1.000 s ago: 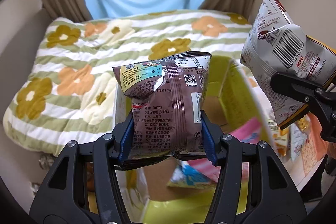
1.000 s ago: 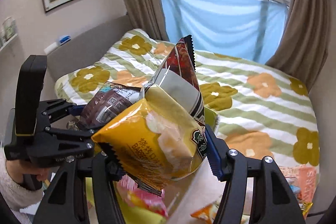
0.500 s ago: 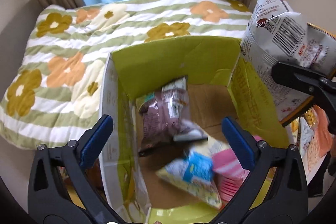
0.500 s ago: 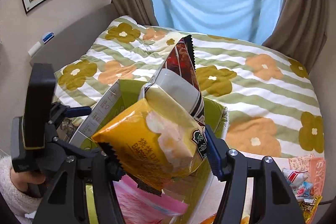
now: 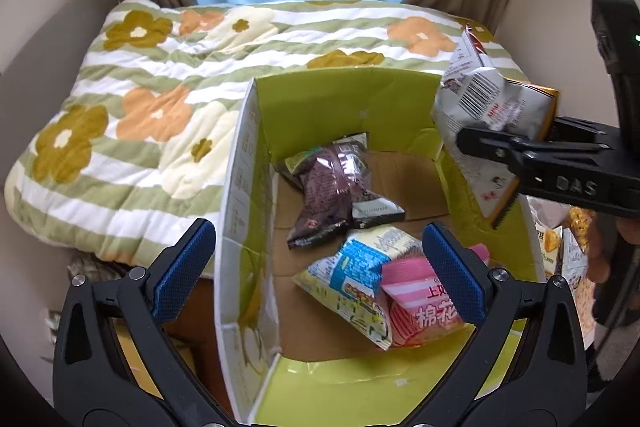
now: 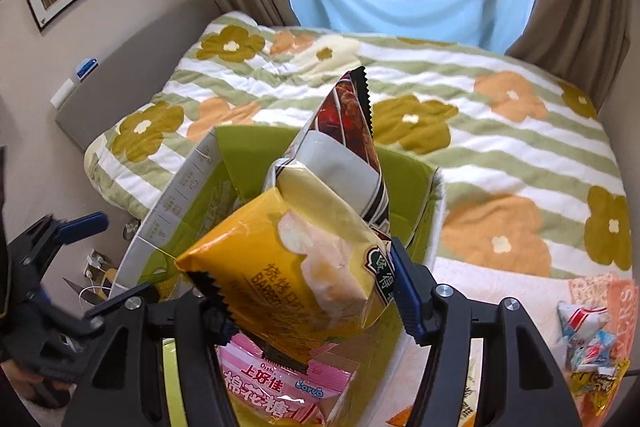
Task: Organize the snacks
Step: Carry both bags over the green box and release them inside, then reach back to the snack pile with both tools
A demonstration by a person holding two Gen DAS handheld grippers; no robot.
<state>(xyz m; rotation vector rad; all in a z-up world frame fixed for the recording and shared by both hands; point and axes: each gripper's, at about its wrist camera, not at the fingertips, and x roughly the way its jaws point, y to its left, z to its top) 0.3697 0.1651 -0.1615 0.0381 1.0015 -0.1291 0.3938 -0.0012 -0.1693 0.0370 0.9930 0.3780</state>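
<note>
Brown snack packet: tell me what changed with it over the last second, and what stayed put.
The left gripper opened and let go of the brown snack packet, which dropped into the green box and now lies on its floor. The right gripper still clamps the yellow chip bag above the box.

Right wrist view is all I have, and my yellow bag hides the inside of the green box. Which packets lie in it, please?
Observer: A brown packet and a blue-and-yellow bag lie on the floor of the green box, next to the pink bag.
Operator: Does the left tool hold something?
Observer: No. The left tool is open with nothing in it, above the box.
Operator: Where is there room for my yellow bag?
Observer: The cardboard floor shows bare in the far right corner, beside the brown packet.
</note>
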